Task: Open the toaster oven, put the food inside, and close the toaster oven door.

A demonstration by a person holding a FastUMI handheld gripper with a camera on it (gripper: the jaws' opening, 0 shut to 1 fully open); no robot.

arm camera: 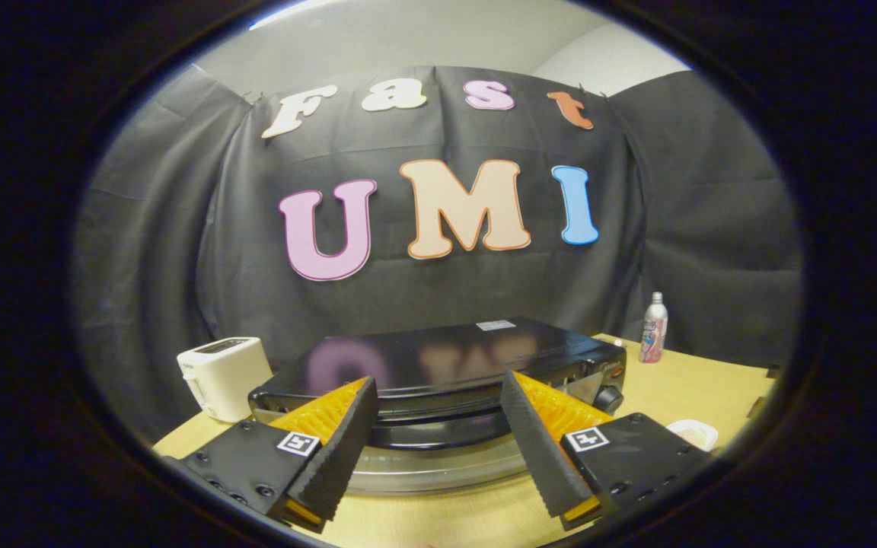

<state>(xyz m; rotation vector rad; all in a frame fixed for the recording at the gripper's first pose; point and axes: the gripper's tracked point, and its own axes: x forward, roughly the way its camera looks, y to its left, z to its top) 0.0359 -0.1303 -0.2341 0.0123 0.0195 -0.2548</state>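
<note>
1. Black and glossy, the toaster oven (pixel 446 365) sits in the lower middle of the frame on a pale wooden table (pixel 705 373), its flat top mirroring the wall behind.
2. The gripper (pixel 435 396) has its fingers spread wide, holding nothing; the tips flank the oven's front upper edge, and the dark curved handle (pixel 438 435) of the door lies between them, just ahead.
3. Below the handle, the glass door (pixel 438 470) looks tilted or partly down, though the fisheye bend makes its angle hard to judge.
4. A small white dish (pixel 696 434) rests at lower right beside the right finger; it may hold the food, but I cannot tell.
5. A white toaster (pixel 224 374) stands at lower left and a slim bottle (pixel 653 329) at middle right, both clear of the oven.
6. Risks, as I judge them: the fingers could close above the handle and slip off the shiny lid; a hard pull could drag the light oven across the table; a wide swing right could knock the dish.
</note>
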